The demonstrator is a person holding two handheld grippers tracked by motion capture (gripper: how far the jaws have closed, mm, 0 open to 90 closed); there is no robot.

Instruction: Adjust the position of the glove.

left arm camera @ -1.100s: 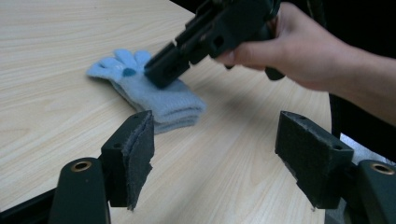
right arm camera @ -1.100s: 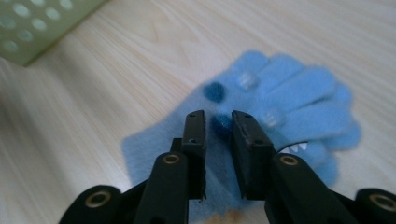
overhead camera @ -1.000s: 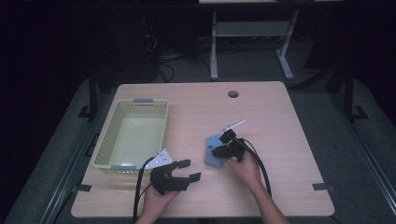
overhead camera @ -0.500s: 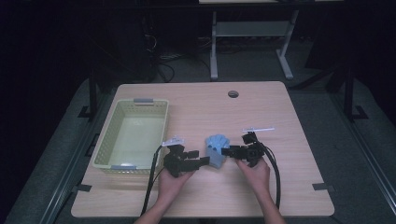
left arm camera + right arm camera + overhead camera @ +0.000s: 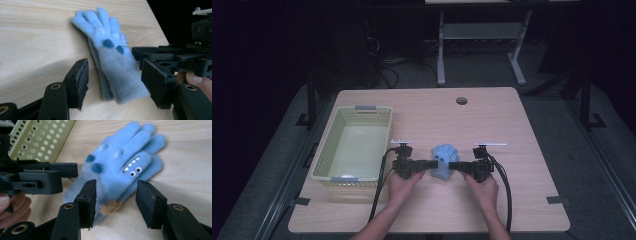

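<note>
Darkness swallows the room beyond the wooden table (image 5: 512,130); a yellow basket (image 5: 353,145) stands at its left. The left gripper (image 5: 432,163) and right gripper (image 5: 453,165) flank the blue gloves (image 5: 443,161), jaws apart and lately narrowing, cuffs between them, seemingly not yet pinched.

Fuzzy blue monster-face gloves (image 5: 442,161) lie stacked flat on the table.

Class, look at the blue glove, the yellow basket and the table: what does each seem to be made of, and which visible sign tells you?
Blue glove: soft fleece or plush knit, matte; fuzzy nap and blurred edges.
Yellow basket: probably moulded plastic, slightly glossy; regular perforated walls.
Table: light wood or wood-look laminate, smooth; a grain pattern shows in the gripper views.
</note>
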